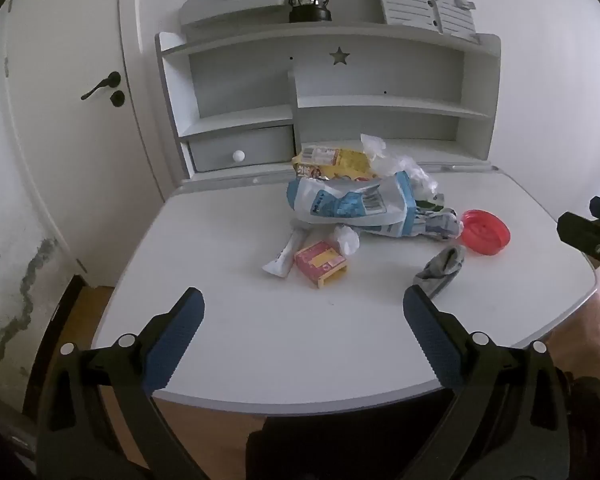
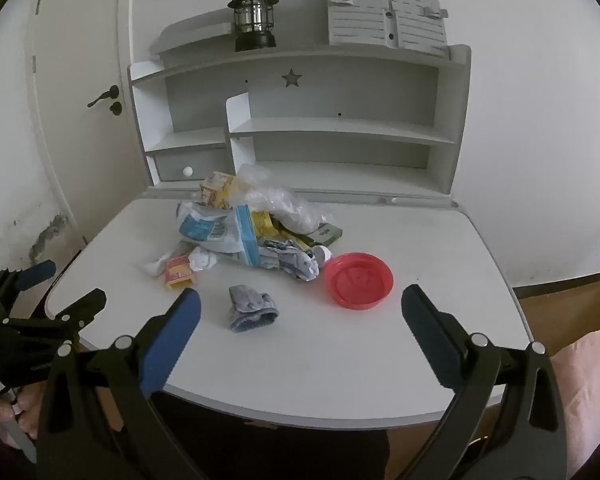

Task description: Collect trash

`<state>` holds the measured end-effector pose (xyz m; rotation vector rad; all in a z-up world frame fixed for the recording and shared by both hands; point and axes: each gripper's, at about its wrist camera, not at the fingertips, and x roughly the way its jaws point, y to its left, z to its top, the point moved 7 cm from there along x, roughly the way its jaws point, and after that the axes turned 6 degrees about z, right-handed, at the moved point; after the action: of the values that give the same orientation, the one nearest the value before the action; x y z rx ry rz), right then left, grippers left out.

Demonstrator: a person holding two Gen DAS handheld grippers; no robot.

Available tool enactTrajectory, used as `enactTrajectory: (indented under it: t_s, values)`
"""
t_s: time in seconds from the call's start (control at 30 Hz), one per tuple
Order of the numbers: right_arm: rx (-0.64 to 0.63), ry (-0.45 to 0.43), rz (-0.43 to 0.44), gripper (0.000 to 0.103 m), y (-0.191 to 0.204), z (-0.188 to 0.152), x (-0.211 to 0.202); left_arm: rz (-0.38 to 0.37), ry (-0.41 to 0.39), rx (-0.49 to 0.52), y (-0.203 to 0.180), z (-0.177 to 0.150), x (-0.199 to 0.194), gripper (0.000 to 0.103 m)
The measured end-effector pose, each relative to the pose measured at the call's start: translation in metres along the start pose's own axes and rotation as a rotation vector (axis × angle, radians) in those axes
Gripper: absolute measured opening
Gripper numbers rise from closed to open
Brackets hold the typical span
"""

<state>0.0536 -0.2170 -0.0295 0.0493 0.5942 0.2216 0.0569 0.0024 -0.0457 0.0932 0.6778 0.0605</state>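
2 grippers over a littered desk

The white desk (image 2: pixel 440 248) carries a far-centre trash heap (image 2: pixel 256 228), a red lid (image 2: pixel 359 280) right, a grey sock (image 2: pixel 252 308) near; left gripper (image 1: pixel 303 312) and right gripper (image 2: pixel 301 312) hover wide apart, empty.

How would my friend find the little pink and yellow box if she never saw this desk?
Look at the white desk and find the heap of wrappers near its back. In front of that heap, on the left side, lies the small pink and yellow box, beside a white tube. It is the only boxy thing there.
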Motion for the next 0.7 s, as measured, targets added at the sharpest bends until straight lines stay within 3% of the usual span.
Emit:
enactTrajectory:
  t_s: [0.07, 0.13, 0.2, 0.7]
  values:
    - [-0.001, -0.026, 0.008, 0.097, 0.000, 0.002, -0.002, -0.023, 0.027, -0.013, 0.005, 0.003, 0.008, 0.097]
    - [-0.006, -0.026, 0.010, 0.097, 0.001, 0.003, -0.003, 0.011, -0.044, 0.005, -0.001, 0.002, -0.005, 0.097]
    - [-0.016, -0.028, 0.012, 0.097, 0.003, 0.004, -0.004, 0.022, -0.057, 0.015, -0.002, 0.002, -0.011, 0.097]
    - [-0.006, -0.018, 0.015, 0.097, 0.005, 0.002, -0.005, 0.023, -0.027, 0.012, -0.004, 0.000, -0.002, 0.097]
